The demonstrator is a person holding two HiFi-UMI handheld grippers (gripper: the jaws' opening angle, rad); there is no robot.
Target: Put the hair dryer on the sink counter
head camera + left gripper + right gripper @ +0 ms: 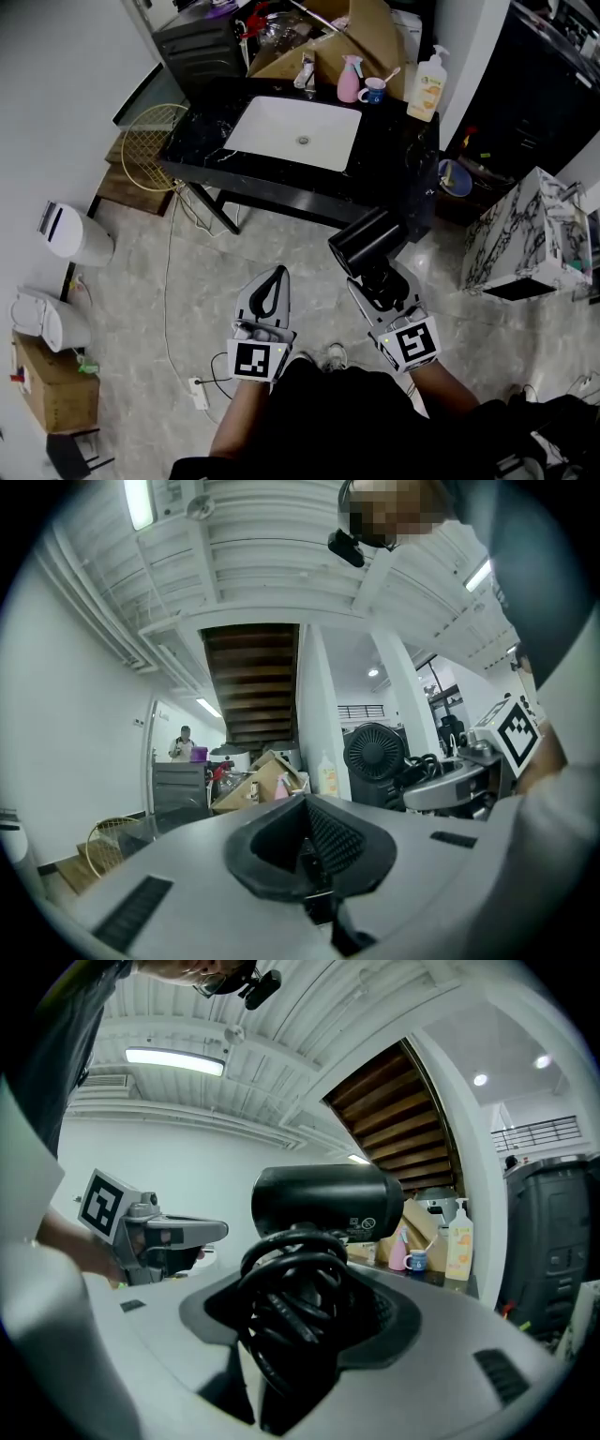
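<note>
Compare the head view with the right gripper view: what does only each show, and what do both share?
Head view only: the white sink basin and the white bin. Right gripper view only: the ceiling light and the wooden stair underside. Both: the hair dryer in the right gripper, the left gripper, and the pump bottle.

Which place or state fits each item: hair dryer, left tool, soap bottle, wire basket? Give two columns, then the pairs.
1. hair dryer
2. left tool
3. soap bottle
4. wire basket

A. right rear corner of the counter
B. shut, empty
C. low down, beside the counter's left end
D. gripped in the right tool

Pairs: 1-D, 2-B, 3-A, 4-C
</note>
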